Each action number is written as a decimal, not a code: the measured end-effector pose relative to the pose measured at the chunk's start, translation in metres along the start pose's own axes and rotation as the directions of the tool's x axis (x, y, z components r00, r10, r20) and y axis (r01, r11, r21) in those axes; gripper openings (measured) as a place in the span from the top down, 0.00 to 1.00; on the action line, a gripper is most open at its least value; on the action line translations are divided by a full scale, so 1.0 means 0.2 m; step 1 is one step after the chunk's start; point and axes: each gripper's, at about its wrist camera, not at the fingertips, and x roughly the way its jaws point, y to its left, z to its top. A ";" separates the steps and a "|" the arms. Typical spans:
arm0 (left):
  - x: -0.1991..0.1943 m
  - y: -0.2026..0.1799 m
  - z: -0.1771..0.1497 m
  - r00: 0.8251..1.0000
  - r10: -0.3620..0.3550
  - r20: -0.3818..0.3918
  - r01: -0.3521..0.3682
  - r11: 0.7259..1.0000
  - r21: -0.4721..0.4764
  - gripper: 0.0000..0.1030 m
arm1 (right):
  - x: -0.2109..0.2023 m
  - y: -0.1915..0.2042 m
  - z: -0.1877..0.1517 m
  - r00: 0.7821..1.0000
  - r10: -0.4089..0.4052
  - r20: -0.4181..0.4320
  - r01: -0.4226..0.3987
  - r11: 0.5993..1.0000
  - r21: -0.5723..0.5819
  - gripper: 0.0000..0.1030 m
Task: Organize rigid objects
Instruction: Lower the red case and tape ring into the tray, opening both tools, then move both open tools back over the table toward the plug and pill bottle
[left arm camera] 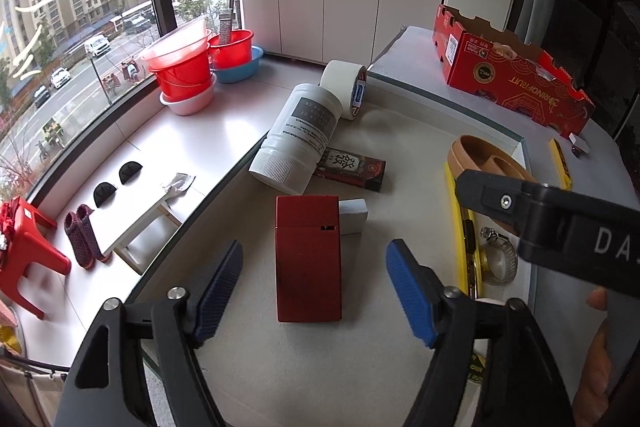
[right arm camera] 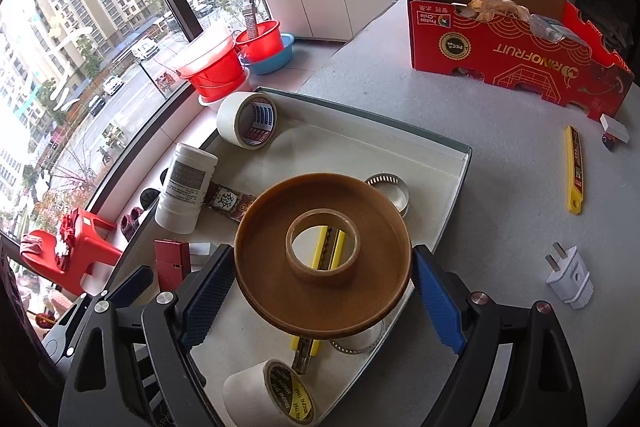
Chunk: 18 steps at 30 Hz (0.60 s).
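A shallow white tray holds a flat red box, which lies on the tray floor between the blue pads of my left gripper. That gripper is open and the pads stand clear of the box's sides. Beyond it lie a white bottle on its side, a white tape roll and a dark red packet. My right gripper is shut on a wide brown tape roll, held tilted above a yellow utility knife and a hose clamp.
A red cardboard fruit box stands at the back right of the table. A yellow blade case and a white plug adapter lie right of the tray. Another tape roll sits at the tray's near edge. The table's left edge drops to the floor.
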 end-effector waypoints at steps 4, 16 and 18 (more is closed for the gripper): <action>-0.04 -0.03 -0.01 1.000 0.002 0.028 -0.003 0.999 0.033 0.00 | -0.06 0.01 0.00 0.998 -0.038 0.041 0.038 0.999 -0.012 0.00; -0.26 -0.23 -0.05 0.982 -0.186 -0.009 0.186 0.979 0.086 0.00 | -0.46 -0.50 -0.34 0.976 -0.189 0.112 0.156 0.955 0.253 0.00; -0.33 -0.34 -0.06 0.967 -0.252 -0.019 0.253 0.961 0.108 0.00 | -0.55 -0.61 -0.45 0.963 -0.243 0.116 0.198 0.931 0.306 0.00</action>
